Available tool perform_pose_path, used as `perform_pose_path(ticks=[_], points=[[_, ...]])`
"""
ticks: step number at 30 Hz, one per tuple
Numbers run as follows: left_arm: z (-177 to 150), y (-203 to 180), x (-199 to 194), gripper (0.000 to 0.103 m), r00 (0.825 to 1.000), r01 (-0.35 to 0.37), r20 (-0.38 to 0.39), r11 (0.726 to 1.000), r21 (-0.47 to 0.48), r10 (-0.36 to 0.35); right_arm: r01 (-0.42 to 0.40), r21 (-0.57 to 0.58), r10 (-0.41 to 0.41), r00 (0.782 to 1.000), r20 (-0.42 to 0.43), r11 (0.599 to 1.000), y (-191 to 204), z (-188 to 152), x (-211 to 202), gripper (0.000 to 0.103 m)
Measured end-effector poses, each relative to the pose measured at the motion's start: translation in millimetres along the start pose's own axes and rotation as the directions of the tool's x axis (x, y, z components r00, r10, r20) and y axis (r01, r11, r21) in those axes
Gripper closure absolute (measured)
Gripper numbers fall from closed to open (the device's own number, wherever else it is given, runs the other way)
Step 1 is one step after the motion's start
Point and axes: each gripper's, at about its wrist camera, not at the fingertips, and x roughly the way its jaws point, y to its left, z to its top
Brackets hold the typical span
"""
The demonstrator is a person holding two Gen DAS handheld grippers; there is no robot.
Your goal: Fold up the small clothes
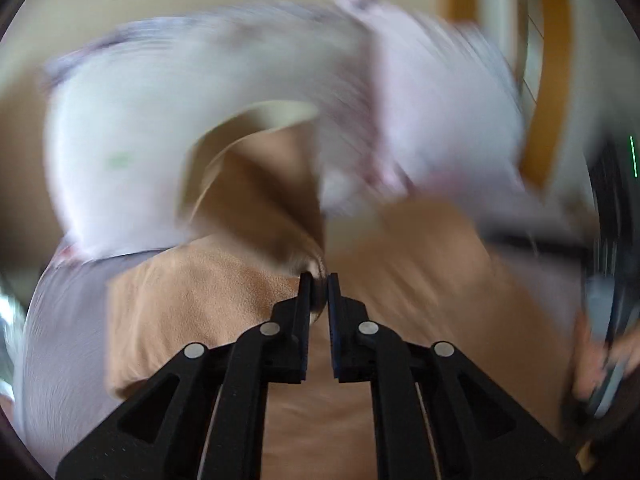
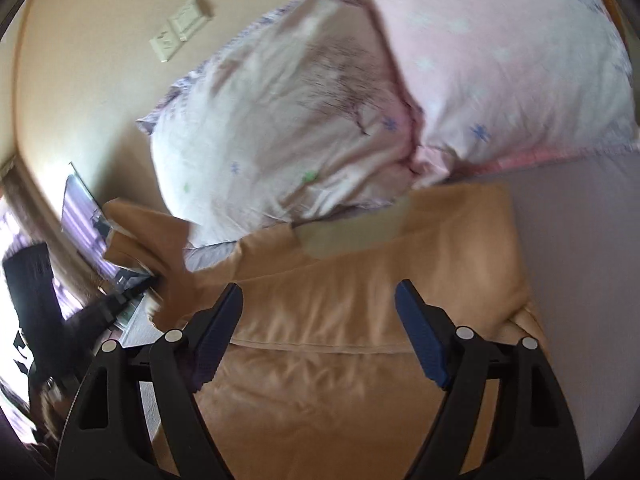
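A tan garment (image 2: 340,312) lies spread on a lilac bed sheet (image 2: 580,280). My left gripper (image 1: 319,280) is shut on a corner of the tan garment (image 1: 256,200) and lifts it into a raised flap; this view is motion-blurred. In the right wrist view the lifted flap (image 2: 152,240) shows at the left with the left gripper (image 2: 132,280) under it. My right gripper (image 2: 318,308) is open and empty, hovering just above the middle of the garment.
Two white and pink pillows (image 2: 280,120) with small star prints lie at the head of the bed, just beyond the garment. A cream wall with switch plates (image 2: 180,28) stands behind. A wooden frame (image 1: 548,80) is at the right.
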Motion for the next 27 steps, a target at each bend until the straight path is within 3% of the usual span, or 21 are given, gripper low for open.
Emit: perform_pose_path(ticks=[2,5,8,10,13,15,17,18,20,22,24,27], points=[[-24.7,-50.6,13.5,0.095,0.999,0.003,-0.046,0.983,0.186,0.006,0.022,0.030,-0.021,0.999,-0.036,0.999,-14.6,-2.3,2.4,0.024],[-54.0,-68.5,-2.9,0.091,0.998,-0.038,-0.029,0.961,0.276,0.048,0.054,0.039,-0.050,0.995,-0.092,0.998,-27.7,-4.5,10.4,0.038],[-69.7,-36.2,-29.2,0.075,0.996,-0.075,-0.038,0.976,0.204,0.084,0.067,0.048,-0.057,0.983,-0.177,0.997,-30.5,-8.4,31.0,0.051],[-78.6,-9.4,-35.0,0.071,0.990,-0.114,-0.064,0.981,0.156,0.125,0.097,0.023,-0.089,0.968,-0.233,0.995,-27.1,-15.6,42.0,0.061],[-100.7,25.6,-44.0,0.070,0.972,-0.186,-0.131,0.980,0.066,0.193,0.128,-0.009,-0.125,0.950,-0.285,0.992,-22.3,-30.6,47.5,0.061],[-116.3,47.6,-49.4,0.068,0.969,-0.185,-0.170,0.983,-0.013,0.180,0.134,-0.011,-0.131,0.942,-0.309,0.991,-21.4,-38.8,49.0,0.063],[-128.2,58.0,-52.2,0.064,0.971,-0.165,-0.189,0.984,-0.067,0.150,0.126,-0.039,-0.131,0.942,-0.310,0.991,-16.5,-45.7,53.4,0.083],[-129.8,58.3,-51.2,0.064,0.970,-0.161,-0.194,0.984,-0.075,0.144,0.107,-0.058,-0.119,0.942,-0.313,0.993,-12.5,-46.9,55.1,0.099],[-135.1,59.8,-48.7,0.062,0.970,-0.156,-0.201,0.984,-0.089,0.135,0.091,-0.095,-0.114,0.956,-0.271,0.991,-1.5,-40.9,49.9,0.099],[-137.0,60.4,-50.2,0.061,0.971,-0.155,-0.197,0.983,-0.096,0.134,0.122,-0.136,-0.140,0.981,-0.137,0.983,10.2,-20.0,28.3,0.099],[-139.3,61.8,-50.3,0.060,0.972,-0.151,-0.196,0.982,-0.110,0.128,0.163,-0.123,-0.167,0.986,-0.026,0.979,10.6,3.6,8.1,0.099],[-140.5,61.4,-48.0,0.058,0.972,-0.155,-0.194,0.981,-0.118,0.130,0.345,-0.099,-0.336,0.937,0.095,0.934,-5.8,32.5,-3.4,0.098]])
